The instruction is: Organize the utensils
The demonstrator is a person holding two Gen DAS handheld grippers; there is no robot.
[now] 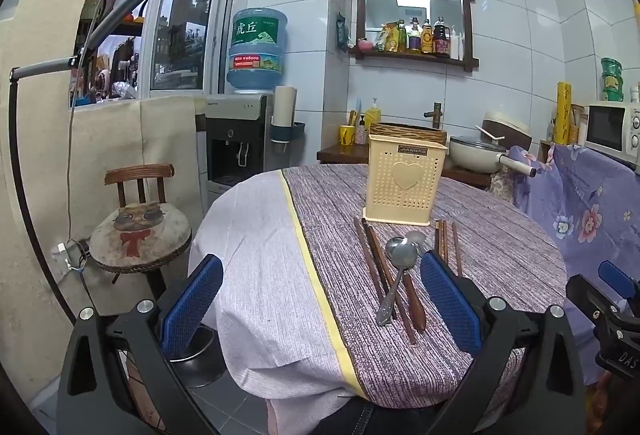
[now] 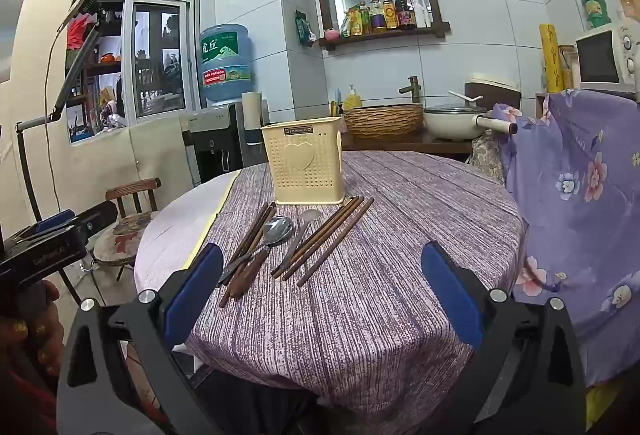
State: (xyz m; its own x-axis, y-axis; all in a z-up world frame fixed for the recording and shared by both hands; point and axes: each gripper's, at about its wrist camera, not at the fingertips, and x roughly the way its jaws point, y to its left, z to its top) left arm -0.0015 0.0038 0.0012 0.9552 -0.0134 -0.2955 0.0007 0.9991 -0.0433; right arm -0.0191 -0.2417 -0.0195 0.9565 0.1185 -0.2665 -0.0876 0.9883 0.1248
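Left gripper (image 1: 322, 301) fingers spread wide, nothing between the pads, hovering over the near edge of the round worktop (image 1: 500, 255). Right gripper (image 2: 322, 293) same: fingers fully apart, empty, above the near cloth. Utensils lie loose on the striped cloth just ahead of both: metal spoons (image 2: 276, 229) overlapping a wooden-handled utensil (image 2: 244, 277) and dark chopsticks (image 2: 250, 235) on the left, second chopstick bundle (image 2: 324, 239) fanned on the right with a pale spoon (image 2: 306, 221) between the groups. Cream perforated utensil holder (image 2: 306, 165) stands upright just beyond them, mid-worktop, nothing visible sticking out of it. Far side: counter with woven basket (image 2: 384, 119) and pan (image 2: 452, 121); water dispenser (image 1: 236, 139) and chair (image 1: 140, 231) off left.
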